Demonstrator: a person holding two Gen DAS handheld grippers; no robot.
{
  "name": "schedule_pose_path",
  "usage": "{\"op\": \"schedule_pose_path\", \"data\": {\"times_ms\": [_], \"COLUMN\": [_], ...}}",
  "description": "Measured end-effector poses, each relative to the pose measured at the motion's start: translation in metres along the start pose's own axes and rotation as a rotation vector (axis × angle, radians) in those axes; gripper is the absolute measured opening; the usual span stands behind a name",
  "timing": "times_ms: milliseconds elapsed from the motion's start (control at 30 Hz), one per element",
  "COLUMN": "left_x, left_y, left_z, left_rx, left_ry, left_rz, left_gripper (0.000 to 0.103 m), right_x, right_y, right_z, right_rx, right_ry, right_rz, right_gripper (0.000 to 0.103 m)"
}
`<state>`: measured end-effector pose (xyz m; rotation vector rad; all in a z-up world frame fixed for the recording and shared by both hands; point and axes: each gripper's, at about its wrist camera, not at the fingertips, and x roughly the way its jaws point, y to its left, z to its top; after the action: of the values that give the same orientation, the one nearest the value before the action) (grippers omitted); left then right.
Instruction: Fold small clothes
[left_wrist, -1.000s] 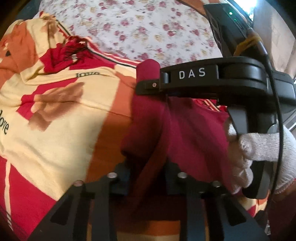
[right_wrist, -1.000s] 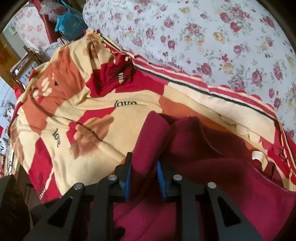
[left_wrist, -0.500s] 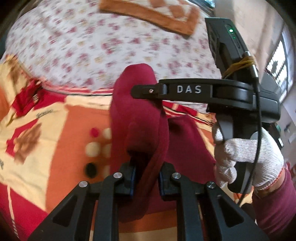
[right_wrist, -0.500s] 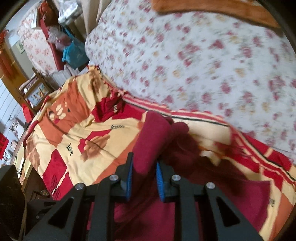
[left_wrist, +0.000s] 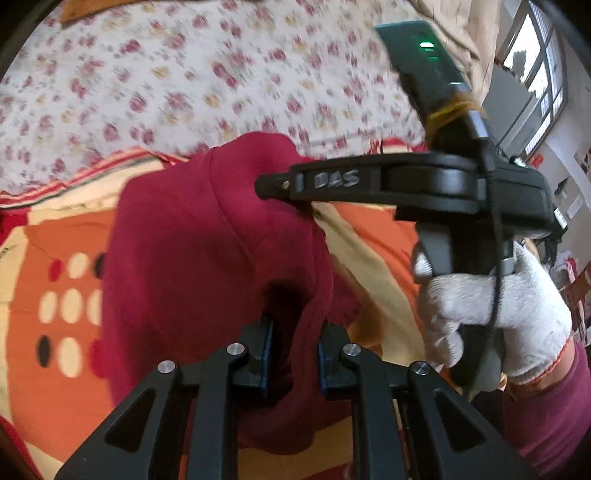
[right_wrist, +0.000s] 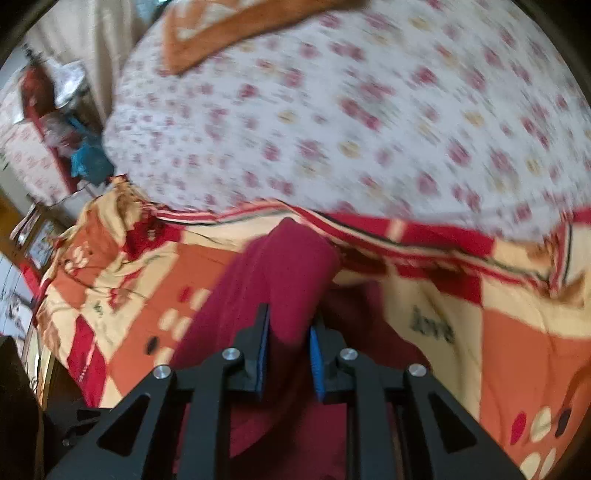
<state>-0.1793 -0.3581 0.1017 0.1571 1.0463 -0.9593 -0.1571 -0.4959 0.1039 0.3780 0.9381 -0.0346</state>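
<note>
On the bed, over the orange-and-red blanket (right_wrist: 517, 332) near its far edge, each hand-held gripper (left_wrist: 293, 354) (right_wrist: 286, 350) pinches the maroon garment (left_wrist: 192, 251); they'd best travel level together so the fold lands square.

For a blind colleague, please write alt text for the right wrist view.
The right gripper pinches a dark red garment between its blue pads, above an orange, cream and red blanket. Behind lies a blurred white floral bedsheet.
</note>
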Motion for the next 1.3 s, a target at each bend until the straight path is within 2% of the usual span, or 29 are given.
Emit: {"op": "schedule_pose_path", "data": {"times_ms": [133, 267, 333, 433, 500, 600, 667, 733, 867, 967, 1067, 1300], "left_x": [0.017, -0.008, -0.034, -0.071, -0.075, -0.067, -0.06, -0.048, -0.033, -0.025, -0.022, -0.024], "left_y": [-0.001, 0.002, 0.001, 0.001, 0.011, 0.032, 0.043, 0.051, 0.061, 0.062, 0.06, 0.06], "left_z": [-0.005, -0.005, -0.01, -0.016, -0.016, -0.014, -0.016, -0.019, -0.032, -0.038, -0.042, -0.042], "left_rx": [-0.032, -0.02, 0.019, 0.097, 0.114, 0.074, 0.052, 0.033, 0.009, 0.006, 0.012, 0.013], "left_ry": [0.042, 0.055, 0.025, -0.056, -0.078, -0.075, -0.073, -0.06, -0.027, -0.016, -0.016, -0.018], "left_rz": [-0.003, -0.089, -0.092, -0.024, 0.047, 0.131, 0.157, 0.187, 0.211, 0.225, 0.228, 0.24], "left_gripper": [0.001, 0.017, 0.017, 0.019, 0.02, 0.02, 0.02, 0.02, 0.02, 0.02, 0.02, 0.02], "right_x": [0.033, 0.031, 0.017, -0.015, -0.033, -0.043, -0.039, -0.032, -0.02, -0.013, -0.008, -0.031], "right_y": [-0.027, -0.038, -0.038, -0.027, -0.012, 0.017, 0.034, 0.043, 0.041, 0.029, 0.017, 0.032], "right_z": [-0.018, -0.023, -0.022, -0.021, -0.023, -0.03, -0.039, -0.047, -0.067, -0.082, -0.095, -0.097], "right_rx": [0.053, 0.105, 0.112, 0.096, 0.059, -0.022, -0.059, -0.094, -0.123, -0.149, -0.145, -0.143], "right_ry": [0.059, 0.036, 0.014, -0.04, -0.066, -0.066, -0.042, -0.017, 0.03, 0.054, 0.058, 0.025], "right_rz": [-0.05, -0.017, -0.036, -0.024, 0.008, 0.032, 0.062, 0.039, -0.043, -0.142, -0.141, -0.158], "right_gripper": [0.02, 0.024, 0.027, 0.027, 0.027, 0.027, 0.027, 0.027, 0.027, 0.024, 0.024, 0.025]}}
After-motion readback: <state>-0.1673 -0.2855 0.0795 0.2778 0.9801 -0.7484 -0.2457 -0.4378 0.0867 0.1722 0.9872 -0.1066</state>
